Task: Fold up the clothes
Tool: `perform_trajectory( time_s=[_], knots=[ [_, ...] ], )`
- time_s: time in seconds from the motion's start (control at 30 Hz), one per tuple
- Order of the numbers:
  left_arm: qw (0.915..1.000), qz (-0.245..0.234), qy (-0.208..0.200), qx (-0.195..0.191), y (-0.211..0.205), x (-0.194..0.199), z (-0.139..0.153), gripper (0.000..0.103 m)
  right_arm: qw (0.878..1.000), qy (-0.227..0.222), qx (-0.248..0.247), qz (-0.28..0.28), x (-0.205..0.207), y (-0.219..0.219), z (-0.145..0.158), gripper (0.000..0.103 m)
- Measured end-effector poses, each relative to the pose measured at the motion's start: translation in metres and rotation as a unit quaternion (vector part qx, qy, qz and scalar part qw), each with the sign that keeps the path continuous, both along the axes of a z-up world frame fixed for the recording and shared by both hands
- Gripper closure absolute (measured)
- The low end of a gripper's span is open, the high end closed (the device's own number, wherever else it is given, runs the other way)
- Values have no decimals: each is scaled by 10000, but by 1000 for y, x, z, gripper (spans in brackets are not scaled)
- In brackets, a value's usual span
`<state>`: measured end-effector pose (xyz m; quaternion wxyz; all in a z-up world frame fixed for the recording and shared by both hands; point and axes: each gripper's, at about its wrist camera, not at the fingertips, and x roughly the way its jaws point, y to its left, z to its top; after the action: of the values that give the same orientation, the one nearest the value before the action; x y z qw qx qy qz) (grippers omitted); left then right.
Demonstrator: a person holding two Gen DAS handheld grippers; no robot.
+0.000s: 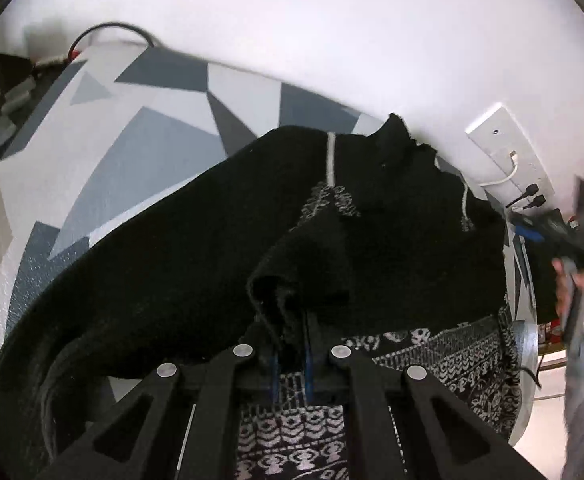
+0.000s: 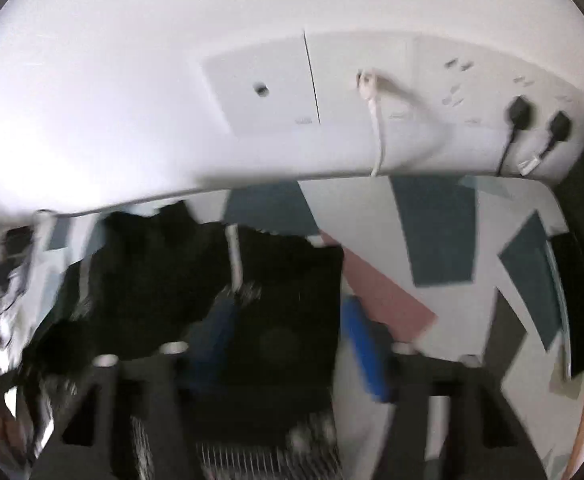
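Note:
A black knitted garment (image 1: 180,264) with white patterned bands lies on a table covered in grey and white geometric cloth (image 1: 132,140). My left gripper (image 1: 292,340) is shut on a bunched fold of the garment and holds it lifted over the rest. In the blurred right wrist view my right gripper (image 2: 288,332) is open, its blue fingers (image 2: 363,352) spread wide above the garment (image 2: 284,276) and the table (image 2: 431,240). It holds nothing. The right gripper also shows at the right edge of the left wrist view (image 1: 579,280), in a hand.
A white wall (image 2: 172,80) runs close behind the table, with a socket panel (image 2: 431,92), a white cable (image 2: 375,120) and two black plugs (image 2: 539,120). Black cables and a device (image 1: 8,76) lie at the table's far left corner.

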<state>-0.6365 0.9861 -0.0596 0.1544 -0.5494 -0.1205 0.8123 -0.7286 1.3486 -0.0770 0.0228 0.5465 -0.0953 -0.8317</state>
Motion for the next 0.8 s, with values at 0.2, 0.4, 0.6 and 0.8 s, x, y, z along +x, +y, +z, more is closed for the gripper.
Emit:
perform_trajectory(
  time_s=[0.2,0.4,0.6,0.8],
  knots=[
    [9997,9,193,142,-1,9,15,96,9952,-920,313,-132,-35,-19,-29,59],
    [9987,-52,385,344,1,19,30,96,9860,-1303,814,-651,-39,-18,-31,59],
    [9977,-115,504,431,4,23,37,96,9767,-1291,1431,-948,-40,-15,-15,51],
    [9975,-77,484,507,1,24,31,96,9702,-1826,1412,-732,-58,-25,-33,28]
  ],
)
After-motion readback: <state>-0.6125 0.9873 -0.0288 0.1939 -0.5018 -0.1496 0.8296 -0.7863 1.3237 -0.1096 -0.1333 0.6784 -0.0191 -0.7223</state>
